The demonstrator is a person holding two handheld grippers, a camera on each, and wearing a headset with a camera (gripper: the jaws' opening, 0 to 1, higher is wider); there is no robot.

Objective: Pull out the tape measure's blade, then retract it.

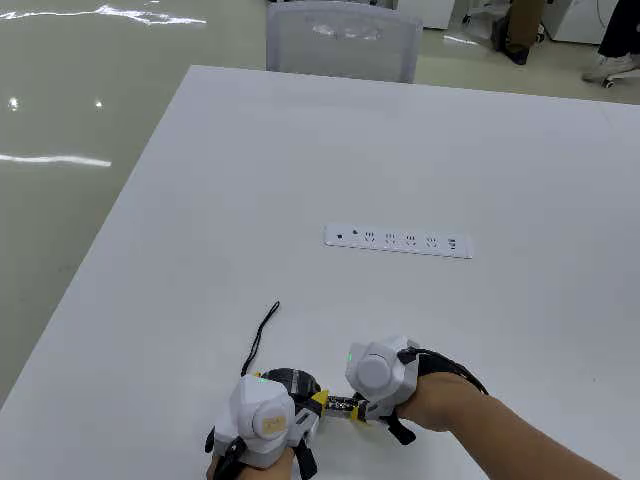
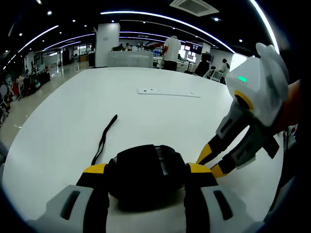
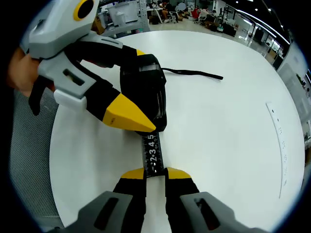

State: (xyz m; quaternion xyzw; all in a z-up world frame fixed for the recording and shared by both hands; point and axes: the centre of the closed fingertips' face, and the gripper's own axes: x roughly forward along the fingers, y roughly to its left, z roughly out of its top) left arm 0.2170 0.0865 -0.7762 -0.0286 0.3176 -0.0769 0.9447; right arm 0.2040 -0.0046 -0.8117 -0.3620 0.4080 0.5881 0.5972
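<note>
The tape measure (image 3: 143, 92) sat on the white table (image 1: 300, 170) near my edge, its black case clamped between the jaws of my left gripper (image 2: 147, 169). A short run of blade (image 3: 151, 150) showed out of the case (the printed numbers read up to five). My right gripper (image 3: 154, 174) pinched the blade's end, jaws pressed onto it. To pull well, I judged the left clamp should hold firm while the right drew straight along the blade's line, low and level, clear of the strap (image 2: 104, 138), so nothing twisted or buckled.
</note>
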